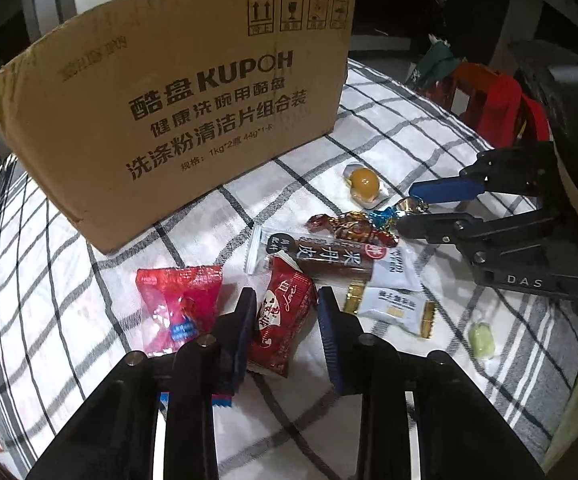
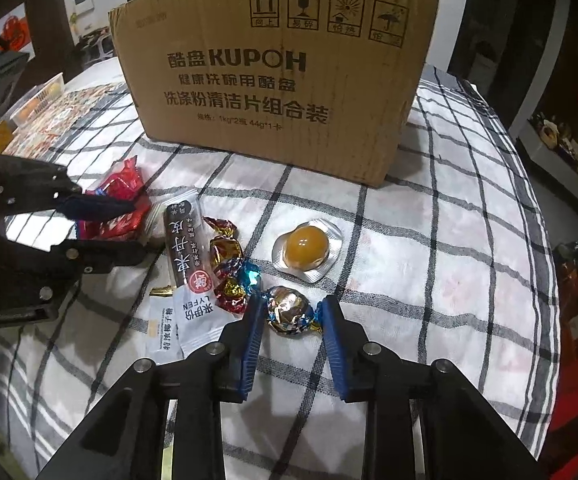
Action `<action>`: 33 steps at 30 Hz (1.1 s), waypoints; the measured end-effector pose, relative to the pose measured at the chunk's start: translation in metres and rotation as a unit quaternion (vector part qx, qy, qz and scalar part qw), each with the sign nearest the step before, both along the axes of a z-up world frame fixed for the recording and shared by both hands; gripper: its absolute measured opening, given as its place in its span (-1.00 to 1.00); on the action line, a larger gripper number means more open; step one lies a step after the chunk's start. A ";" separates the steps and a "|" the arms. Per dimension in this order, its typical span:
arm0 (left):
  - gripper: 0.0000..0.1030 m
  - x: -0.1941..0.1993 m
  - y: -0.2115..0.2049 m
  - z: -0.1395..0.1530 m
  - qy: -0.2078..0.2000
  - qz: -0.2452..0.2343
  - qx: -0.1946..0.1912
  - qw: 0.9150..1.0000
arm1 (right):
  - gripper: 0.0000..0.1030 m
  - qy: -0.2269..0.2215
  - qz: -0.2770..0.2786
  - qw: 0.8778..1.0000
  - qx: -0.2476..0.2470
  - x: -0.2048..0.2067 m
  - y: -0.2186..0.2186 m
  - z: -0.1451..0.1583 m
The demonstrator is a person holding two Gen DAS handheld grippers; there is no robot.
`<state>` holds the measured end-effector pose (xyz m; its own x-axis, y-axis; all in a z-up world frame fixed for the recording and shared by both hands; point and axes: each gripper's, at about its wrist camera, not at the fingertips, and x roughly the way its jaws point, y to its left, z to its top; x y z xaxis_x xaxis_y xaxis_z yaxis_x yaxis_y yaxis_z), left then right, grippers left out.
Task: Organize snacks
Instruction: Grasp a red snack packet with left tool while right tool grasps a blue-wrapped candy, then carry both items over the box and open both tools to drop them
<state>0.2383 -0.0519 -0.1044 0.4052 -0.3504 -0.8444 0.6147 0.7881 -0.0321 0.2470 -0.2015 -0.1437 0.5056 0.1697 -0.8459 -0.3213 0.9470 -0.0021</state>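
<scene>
A dark red snack packet (image 1: 279,316) lies on the checkered cloth (image 2: 429,240), and my left gripper (image 1: 285,308) is shut on it, one blue pad on each side. In the right wrist view my right gripper (image 2: 289,312) is shut on a silver and blue foil candy (image 2: 289,308). Around them lie a pink-red candy bag (image 1: 181,308), a brown snack bar (image 2: 187,248), white packets (image 1: 393,304), red-gold foil candies (image 2: 225,248) and an orange jelly cup (image 2: 305,250). A tall cardboard box (image 2: 277,72) stands behind them; its inside is hidden.
A pale green sweet (image 1: 479,340) sits alone near the right cloth edge. A plastic tray (image 2: 39,98) rests on a patterned mat at the back left. Red and orange things (image 1: 497,108) stand beyond the table's right edge. The cloth drops off on both sides.
</scene>
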 end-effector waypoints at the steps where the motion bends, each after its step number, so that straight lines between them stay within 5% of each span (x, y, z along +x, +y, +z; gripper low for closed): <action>1: -0.40 -0.002 0.000 0.001 -0.001 0.001 -0.003 1.000 | -0.41 -0.003 -0.002 1.000 0.000 -0.001 -0.001 0.002; 18: -0.41 -0.021 0.005 0.049 -0.044 0.048 -0.058 0.996 | -0.41 -0.061 -0.018 0.997 0.037 -0.025 0.000 0.055; 33: -0.41 -0.017 0.018 0.118 -0.106 0.084 -0.115 0.984 | -0.41 -0.134 -0.023 0.986 0.092 -0.030 0.008 0.118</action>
<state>0.2215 -0.0340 0.0139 0.6316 -0.4352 -0.6415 0.4889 0.8659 -0.1061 0.2172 -0.1936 -0.0258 0.7174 0.2796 -0.6381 -0.2886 0.9529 0.0932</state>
